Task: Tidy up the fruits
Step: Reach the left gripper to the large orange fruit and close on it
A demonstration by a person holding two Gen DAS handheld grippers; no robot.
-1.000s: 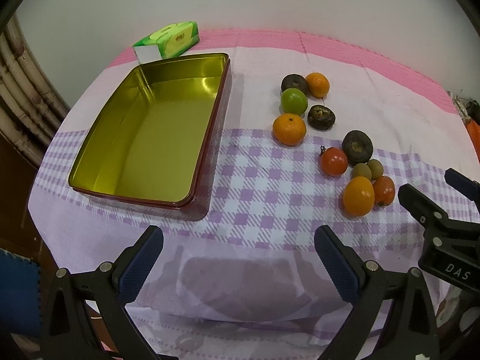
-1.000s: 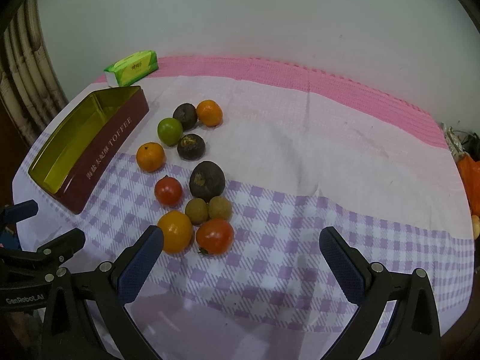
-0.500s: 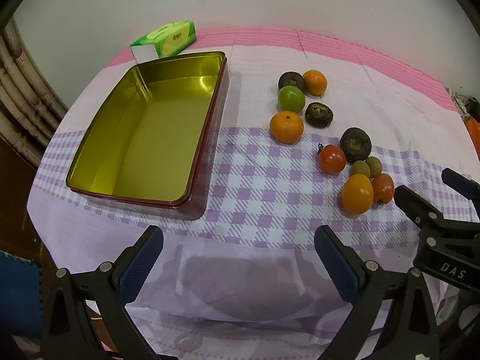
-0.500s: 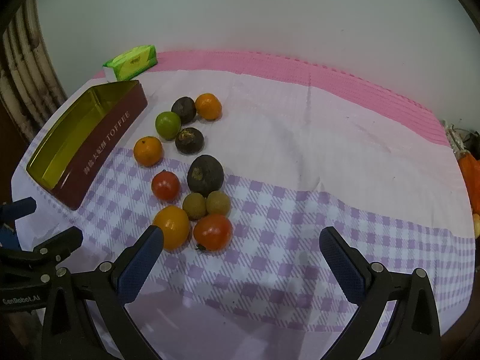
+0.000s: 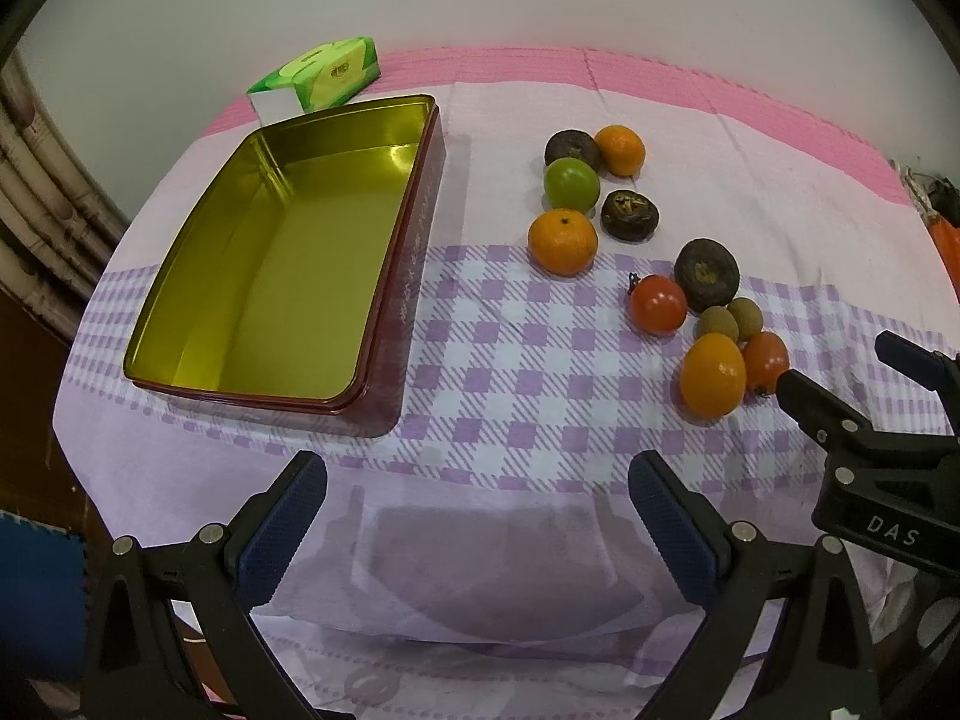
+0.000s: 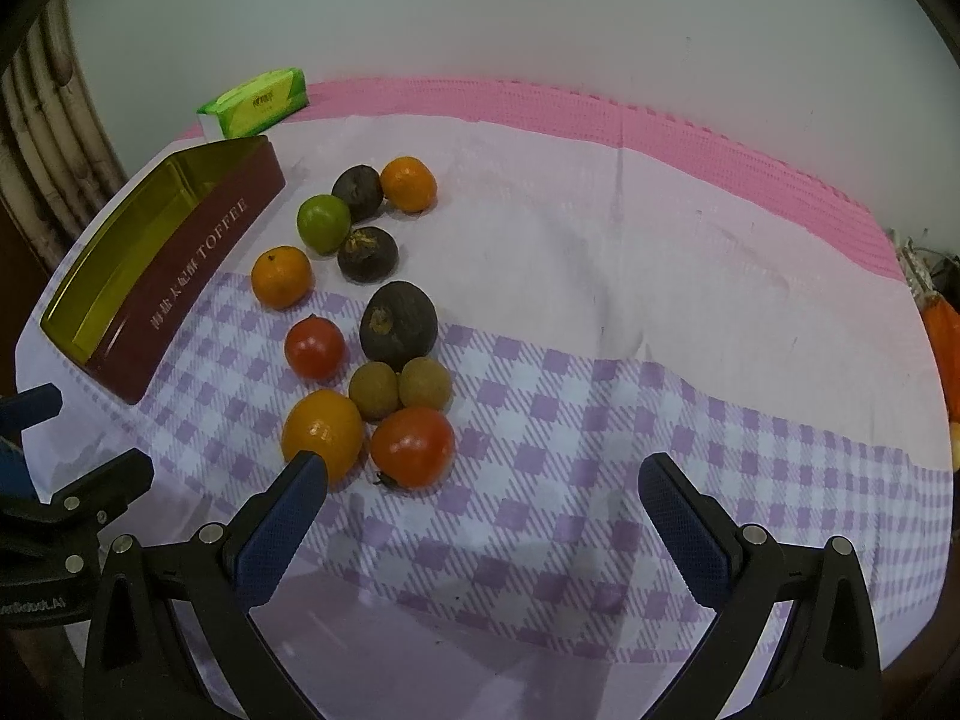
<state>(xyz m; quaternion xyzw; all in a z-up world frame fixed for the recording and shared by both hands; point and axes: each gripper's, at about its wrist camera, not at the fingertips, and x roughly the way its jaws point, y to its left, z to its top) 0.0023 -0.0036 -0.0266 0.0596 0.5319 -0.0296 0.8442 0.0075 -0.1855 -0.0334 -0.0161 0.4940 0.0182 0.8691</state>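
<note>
An empty gold-lined maroon tin (image 5: 384, 300) lies on the left of the table; it also shows in the right wrist view (image 6: 198, 264). Several fruits lie loose to its right: oranges, tomatoes, a green lime (image 6: 323, 223), dark round fruits and two small brown ones. Nearest my right gripper (image 6: 480, 510) are an orange fruit (image 6: 323, 429) and a red tomato (image 6: 412, 446). The right gripper is open and empty, its left fingertip just in front of the orange fruit. My left gripper (image 5: 474, 510) is open and empty, near the table's front edge.
A green tissue pack (image 5: 318, 75) lies behind the tin. A pink and purple-checked cloth (image 6: 600, 420) covers the round table. A white wall stands behind. Orange objects (image 6: 945, 348) sit off the table's right edge. Pipes (image 5: 36, 180) run down at the left.
My right gripper has moved forward toward the fruits; the orange fruit and tomato now sit just ahead of its left finger. My left gripper has drifted slightly forward.
</note>
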